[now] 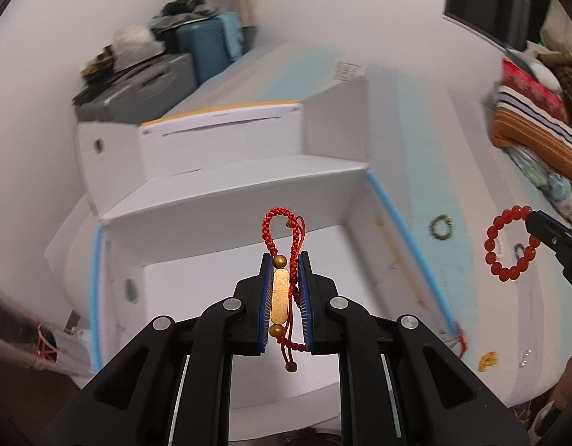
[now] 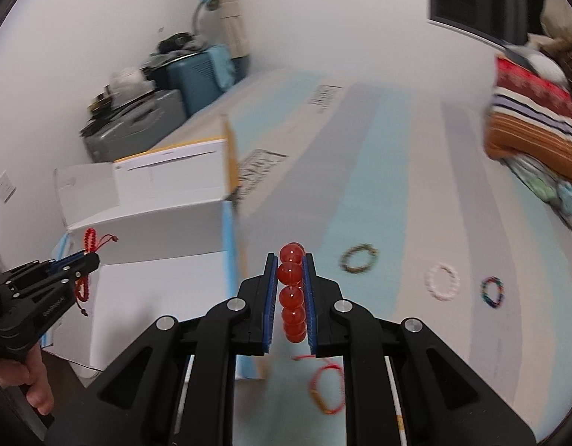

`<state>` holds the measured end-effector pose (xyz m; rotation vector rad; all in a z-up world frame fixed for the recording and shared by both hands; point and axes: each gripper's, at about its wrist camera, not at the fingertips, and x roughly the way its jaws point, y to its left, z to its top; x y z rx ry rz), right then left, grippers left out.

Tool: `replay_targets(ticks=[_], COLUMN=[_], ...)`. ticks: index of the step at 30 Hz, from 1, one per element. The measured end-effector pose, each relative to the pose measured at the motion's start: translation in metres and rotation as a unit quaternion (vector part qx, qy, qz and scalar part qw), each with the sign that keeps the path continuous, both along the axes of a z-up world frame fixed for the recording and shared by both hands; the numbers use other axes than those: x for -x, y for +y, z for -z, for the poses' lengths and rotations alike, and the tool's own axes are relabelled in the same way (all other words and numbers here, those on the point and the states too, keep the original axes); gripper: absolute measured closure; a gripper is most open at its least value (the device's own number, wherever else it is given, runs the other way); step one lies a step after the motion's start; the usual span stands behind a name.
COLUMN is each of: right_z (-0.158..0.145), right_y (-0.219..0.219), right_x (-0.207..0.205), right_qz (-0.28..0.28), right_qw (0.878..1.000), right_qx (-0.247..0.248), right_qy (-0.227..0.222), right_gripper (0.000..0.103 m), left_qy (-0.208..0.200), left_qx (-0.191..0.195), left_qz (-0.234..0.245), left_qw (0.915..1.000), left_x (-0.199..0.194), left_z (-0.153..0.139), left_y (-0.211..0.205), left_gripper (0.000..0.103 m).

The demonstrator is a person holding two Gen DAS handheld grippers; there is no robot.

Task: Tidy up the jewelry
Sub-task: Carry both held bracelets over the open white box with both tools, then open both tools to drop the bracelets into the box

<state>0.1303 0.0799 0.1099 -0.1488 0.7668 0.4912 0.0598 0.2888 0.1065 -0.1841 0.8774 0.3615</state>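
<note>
My left gripper (image 1: 284, 260) is shut on a red cord bracelet with a gold bar (image 1: 279, 297) and hangs over the open white box (image 1: 226, 200). In the right wrist view the same gripper (image 2: 89, 258) holds that red cord bracelet (image 2: 89, 239) at the box's left side. My right gripper (image 2: 290, 260) is shut on a red bead bracelet (image 2: 291, 290) above the pale striped surface, right of the box (image 2: 152, 223). From the left wrist view the red bead bracelet (image 1: 509, 245) dangles from the right gripper (image 1: 529, 223).
Loose bracelets lie on the striped surface: a dark beaded one (image 2: 359, 258), a white one (image 2: 442, 282), a multicoloured one (image 2: 493, 291) and a red-and-gold cord one (image 2: 327, 390). A small gold piece (image 1: 486, 360) lies near the front. Folded striped textiles (image 2: 531, 126) sit at the right.
</note>
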Motion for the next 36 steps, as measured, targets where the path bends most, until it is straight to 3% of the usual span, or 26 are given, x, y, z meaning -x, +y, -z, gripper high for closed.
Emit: replay_targets(ticks=[8, 12, 24, 31, 33, 34, 36], right_z=[0.01, 0.031, 0.109, 0.13, 0.131, 0.13, 0.124], right_y=[0.07, 0.099, 0.136, 0.139, 0.139, 0.14, 0.14], right_x=[0.017, 0.02, 0.017, 0.015, 0.016, 0.015, 0.016], right_qz=[-0.058, -0.091, -0.104, -0.106, -0.109, -0.111, -0.114], right_qw=[0.998, 0.995, 0.988, 0.985, 0.983, 0.983, 0.984], right_qx=[0.008, 0.019, 0.068, 0.079, 0.08, 0.078, 0.069], right_qy=[0.007, 0.025, 0.094, 0.114, 0.121, 0.119, 0.116], right_gripper=[0.091, 0.091, 0.091, 0.09, 0.089, 0.083, 0.07], left_qy=[0.021, 0.033, 0.093, 0.095, 0.094, 0.093, 0.089], left_qx=[0.01, 0.02, 0.032, 0.031, 0.026, 0.026, 0.026], left_qz=[-0.041, -0.054, -0.081, -0.082, -0.083, -0.083, -0.084], left_qw=[0.9989, 0.9978, 0.9919, 0.9916, 0.9917, 0.9918, 0.9922], left_x=[0.027, 0.037, 0.039, 0.039, 0.04, 0.04, 0.042], left_z=[0.022, 0.041, 0.096, 0.104, 0.103, 0.101, 0.098], left_y=[0.049, 0.066, 0.09, 0.093, 0.092, 0.09, 0.09], left_gripper=[0.09, 0.09, 0.09, 0.086, 0.085, 0.085, 0.069])
